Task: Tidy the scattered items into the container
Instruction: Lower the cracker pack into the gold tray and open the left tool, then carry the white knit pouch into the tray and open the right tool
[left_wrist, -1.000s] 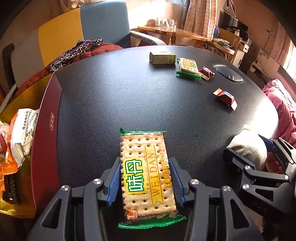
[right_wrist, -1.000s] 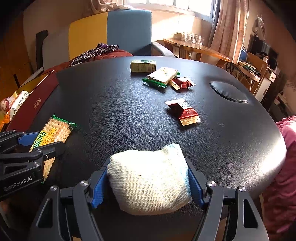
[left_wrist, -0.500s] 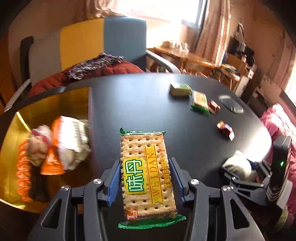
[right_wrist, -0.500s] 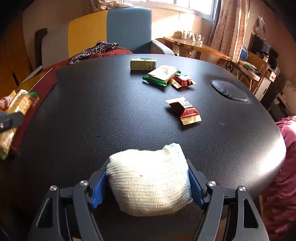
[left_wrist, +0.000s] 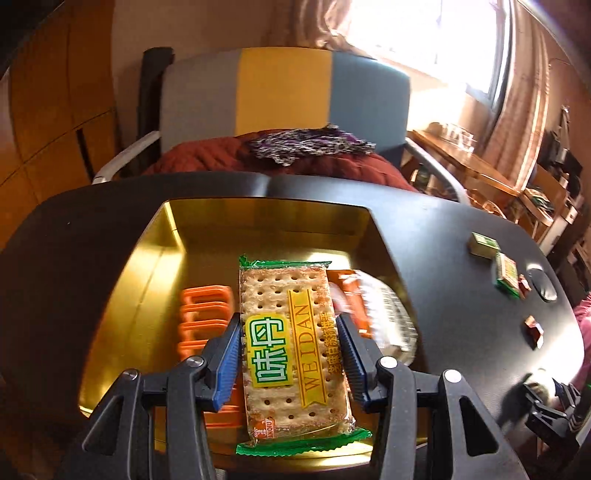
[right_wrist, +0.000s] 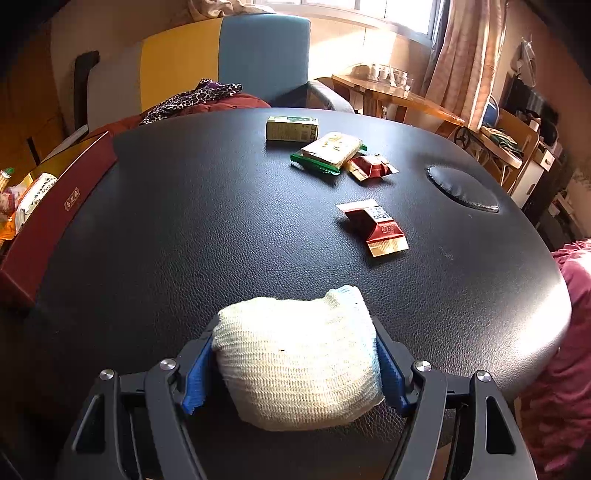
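Right wrist: wrappers (right_wrist: 376, 225) beyond gripped cloth (right_wrist: 299, 362).

gold-lined dark red box (left_wrist: 177, 229), green-edged yellow-labelled cracker packet (left_wrist: 291, 347), cream knitted cloth (right_wrist: 299, 365), black table (right_wrist: 229, 229).

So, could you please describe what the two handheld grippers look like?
Both the left gripper and right gripper share one design: black angular linkage fingers with silver round pivot screws, tipped with ribbed blue pads. No cables, sleeves or hands are visible.
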